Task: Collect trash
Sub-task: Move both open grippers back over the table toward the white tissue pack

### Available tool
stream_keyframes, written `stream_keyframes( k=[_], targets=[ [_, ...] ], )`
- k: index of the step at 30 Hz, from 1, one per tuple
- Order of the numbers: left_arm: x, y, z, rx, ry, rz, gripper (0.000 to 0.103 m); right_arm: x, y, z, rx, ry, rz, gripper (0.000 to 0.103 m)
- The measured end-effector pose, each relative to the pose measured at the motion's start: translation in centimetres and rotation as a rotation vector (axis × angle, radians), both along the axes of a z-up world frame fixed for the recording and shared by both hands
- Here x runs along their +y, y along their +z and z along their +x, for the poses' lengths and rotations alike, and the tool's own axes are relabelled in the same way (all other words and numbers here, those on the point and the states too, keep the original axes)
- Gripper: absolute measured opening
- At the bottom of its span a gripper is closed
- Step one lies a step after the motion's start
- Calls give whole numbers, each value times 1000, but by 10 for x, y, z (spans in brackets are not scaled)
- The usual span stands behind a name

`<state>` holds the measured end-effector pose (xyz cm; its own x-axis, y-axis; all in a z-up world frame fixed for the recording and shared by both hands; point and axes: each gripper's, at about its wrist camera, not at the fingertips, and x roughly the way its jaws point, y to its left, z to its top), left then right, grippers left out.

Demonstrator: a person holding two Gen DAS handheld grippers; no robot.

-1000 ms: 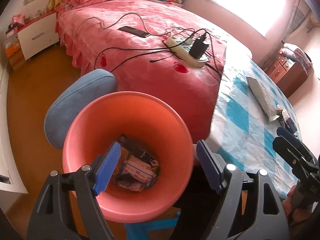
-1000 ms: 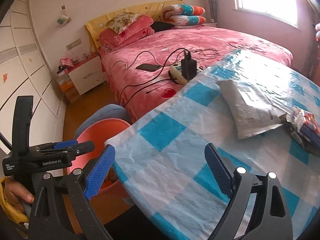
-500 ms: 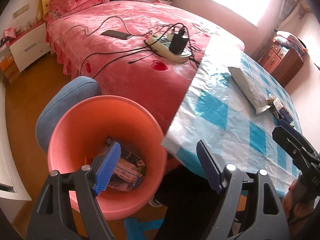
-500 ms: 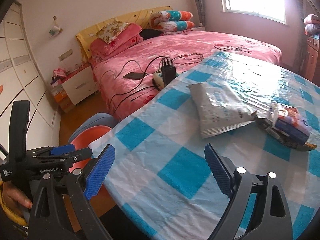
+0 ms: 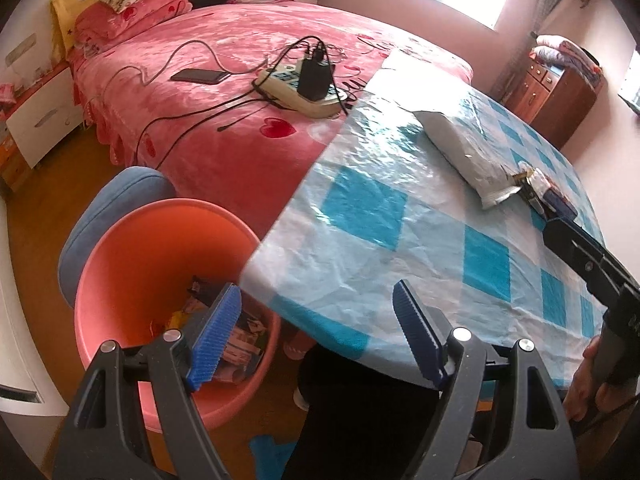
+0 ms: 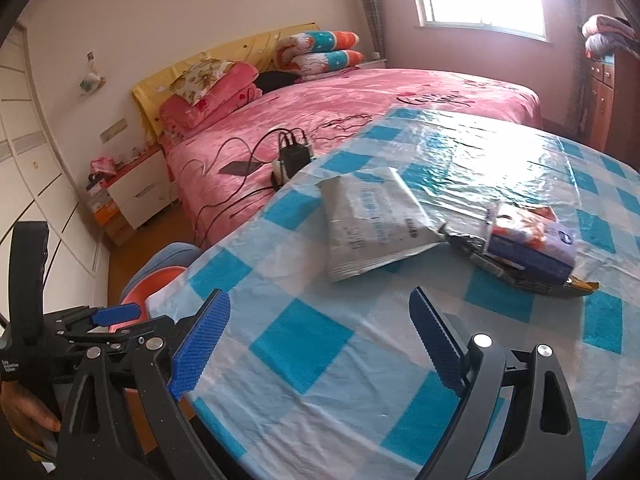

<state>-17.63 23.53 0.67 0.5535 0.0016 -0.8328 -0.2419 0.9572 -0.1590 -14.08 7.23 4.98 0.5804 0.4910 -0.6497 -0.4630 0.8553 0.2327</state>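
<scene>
Now that both cameras have swung away from the round salmon-pink plastic bin (image 5: pixel 160 264) and over the table draped in a blue-and-white checked plastic cloth (image 6: pixel 304 340), the collecting seems to be turning to its next piece. A second ago the left wrist view looked almost straight into the bin; now the bin sits at the lower left, part-hidden under the table edge, with crumpled wrappers (image 5: pixel 236 332) already lying in its bottom.

The left gripper (image 5: pixel 316 334) has its blue ribbed pads apart with nothing between them, and the right gripper (image 6: pixel 316 344) likewise stands wide and empty (it looks the better placed for what remains).

What is left on the table: a flat grey plastic mailing bag (image 6: pixel 372 224) and, touching its far corner, a small heap of torn colourful packets (image 6: pixel 528 244). Both lie ahead of the right gripper, not yet reached. Probably the bag goes next, and being thin and flat on slippery plastic, it may slide instead of lifting.
</scene>
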Motion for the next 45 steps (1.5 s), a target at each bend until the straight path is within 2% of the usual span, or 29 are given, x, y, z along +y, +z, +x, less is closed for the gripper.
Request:
stream_keyframes(
  k=[16, 26, 32, 38, 45],
  targets=[
    [-60, 14, 27, -9, -100, 54, 79, -72, 4, 17, 6, -138, 65, 90],
    [-95, 31, 62, -57, -142, 65, 79, -133, -3, 39, 57, -263, 115, 90],
    [-111, 32, 99, -69, -136, 14, 79, -160, -12, 55, 100, -322, 154, 90],
    [-113, 26, 142, -56, -84, -61, 79, -163, -14, 65, 114, -311, 157, 90],
    [-121, 16, 176, -23, -60, -60, 79, -157, -22, 78, 147, -281, 154, 90]
  ],
)
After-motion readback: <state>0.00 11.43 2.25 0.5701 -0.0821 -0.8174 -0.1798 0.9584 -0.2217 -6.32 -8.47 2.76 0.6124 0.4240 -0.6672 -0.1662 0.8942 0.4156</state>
